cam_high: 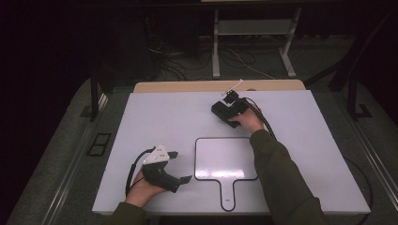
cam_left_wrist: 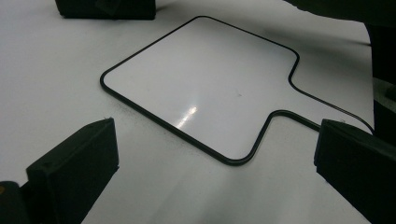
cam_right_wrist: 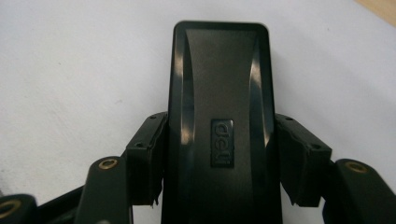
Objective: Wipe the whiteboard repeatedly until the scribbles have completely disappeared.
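Dark room, white table point(cam_high: 150, 117): R gripper point(cam_high: 224, 110) clamps black eraser point(cam_right_wrist: 219, 121); L gripper point(cam_high: 180, 166) jaws spread, empty.

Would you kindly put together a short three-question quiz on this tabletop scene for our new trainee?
1. True or false: the right gripper is clamped on a black eraser.
2. How do the left gripper jaws stand? A) wide apart, holding nothing B) shut on the whiteboard C) shut on a pen
3. Fill in: the small whiteboard lies flat with its handle pointing ____ the person.

Key: 1 true; 2 A; 3 towards.
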Demonstrator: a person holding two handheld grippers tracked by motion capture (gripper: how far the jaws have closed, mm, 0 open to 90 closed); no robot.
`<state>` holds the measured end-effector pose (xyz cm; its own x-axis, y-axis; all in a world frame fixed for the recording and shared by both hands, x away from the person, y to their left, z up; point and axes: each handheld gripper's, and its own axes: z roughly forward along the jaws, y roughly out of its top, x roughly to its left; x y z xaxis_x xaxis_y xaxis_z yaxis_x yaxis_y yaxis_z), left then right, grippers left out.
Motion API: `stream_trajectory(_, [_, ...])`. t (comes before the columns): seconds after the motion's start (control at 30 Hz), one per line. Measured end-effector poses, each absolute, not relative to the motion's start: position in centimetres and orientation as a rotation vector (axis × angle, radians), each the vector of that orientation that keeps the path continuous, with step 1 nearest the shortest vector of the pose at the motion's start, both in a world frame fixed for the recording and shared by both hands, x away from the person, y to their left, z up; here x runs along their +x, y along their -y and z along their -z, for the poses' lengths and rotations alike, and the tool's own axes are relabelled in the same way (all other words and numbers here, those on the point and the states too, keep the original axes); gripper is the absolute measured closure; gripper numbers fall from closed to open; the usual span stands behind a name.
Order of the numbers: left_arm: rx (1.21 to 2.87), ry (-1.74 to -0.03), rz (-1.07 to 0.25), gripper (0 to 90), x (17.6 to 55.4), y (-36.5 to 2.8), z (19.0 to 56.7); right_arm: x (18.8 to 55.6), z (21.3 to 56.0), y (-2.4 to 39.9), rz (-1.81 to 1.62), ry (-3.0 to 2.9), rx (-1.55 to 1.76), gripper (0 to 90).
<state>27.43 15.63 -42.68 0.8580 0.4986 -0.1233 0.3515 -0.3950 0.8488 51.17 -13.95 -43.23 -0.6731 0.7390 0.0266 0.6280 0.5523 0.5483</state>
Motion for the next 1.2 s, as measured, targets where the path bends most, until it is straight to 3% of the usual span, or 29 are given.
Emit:
stream_trajectory(0.4, [2.026, -0.622, -0.186, 0.0, 27.4, -15.6, 42.7, 50.1, 41.8, 14.5, -0.953, -2.491, 1.167, 25.3])
stream_trajectory(1.2, [2.030, -0.631, -0.190, 0.0, 27.4, -15.6, 42.8, 45.3, 39.2, 18.7, -1.195, -2.419, 1.108, 17.2])
